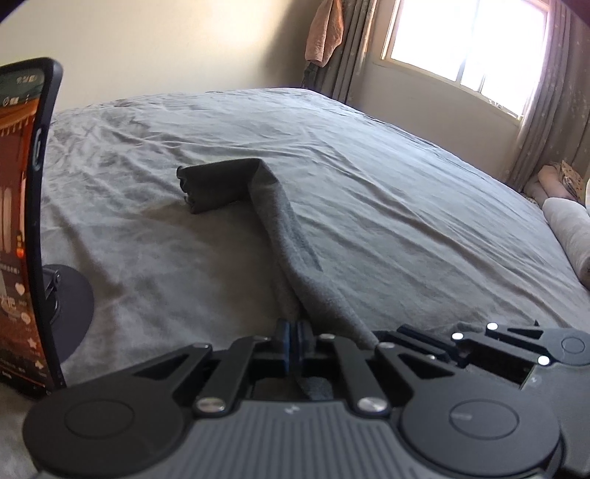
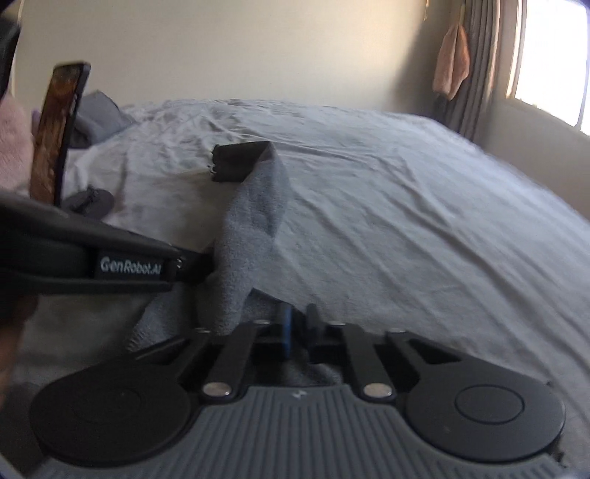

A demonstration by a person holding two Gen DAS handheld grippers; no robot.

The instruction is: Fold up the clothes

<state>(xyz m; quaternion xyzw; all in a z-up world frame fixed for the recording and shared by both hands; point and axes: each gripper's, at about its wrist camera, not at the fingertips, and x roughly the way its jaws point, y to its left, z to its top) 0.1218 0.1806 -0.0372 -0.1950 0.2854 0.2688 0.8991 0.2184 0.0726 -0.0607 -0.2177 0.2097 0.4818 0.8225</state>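
Left tongs (image 1: 295, 344) and right tongs (image 2: 297, 326) clamping grey garment (image 1: 284, 235), stretched lengthwise away, far end bent left

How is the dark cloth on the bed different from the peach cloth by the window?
The dark cloth is charcoal grey; the peach cloth is pale orange. The dark cloth lies stretched along the bed, its far end folded sideways; the peach cloth hangs beside the curtain. The left gripper pinches the dark cloth; nothing grips the peach one. Both are soft fabric.
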